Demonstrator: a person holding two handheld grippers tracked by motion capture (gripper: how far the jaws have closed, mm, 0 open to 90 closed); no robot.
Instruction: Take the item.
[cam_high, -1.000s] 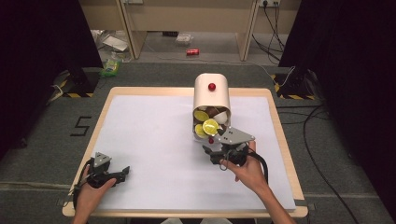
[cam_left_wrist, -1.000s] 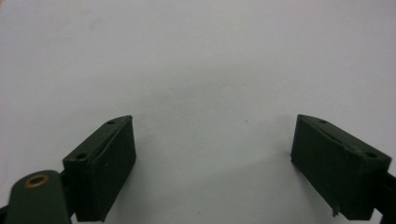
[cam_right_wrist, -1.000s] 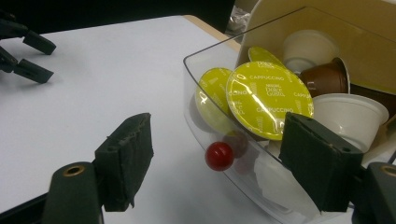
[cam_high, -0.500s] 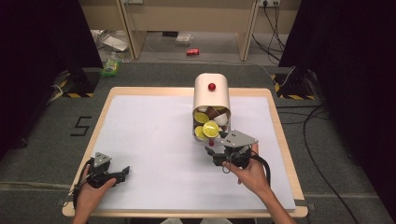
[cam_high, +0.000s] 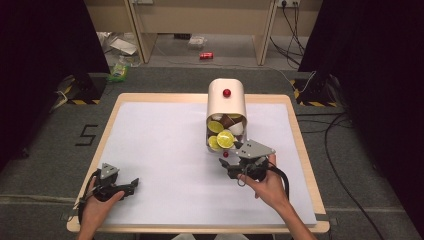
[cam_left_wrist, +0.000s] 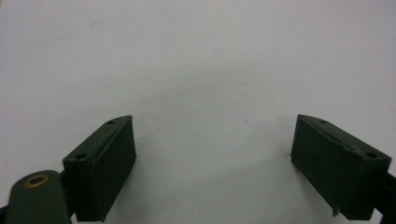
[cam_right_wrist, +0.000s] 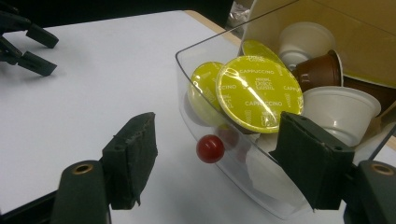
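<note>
The clear drawer of the capsule dispenser stands pulled out toward me at the far middle of the table, its small red knob facing my right gripper. I see the knob between the two black jaws in the right gripper view, touching neither pad. The jaws have just been closing, with a gap left on both sides of the knob, so I call that gripper open and gripping nothing. Inside the drawer: yellow-lidded cappuccino capsules in front, white capsules and a brown capsule behind. In the high view my right hand holds the gripper just in front of the drawer, near the table's right side. A second red knob sits on the dispenser's cream top. My left gripper rests well apart at the near left corner, jaws wide open over bare white tabletop, nothing between them. The left hand is behind it.
</note>
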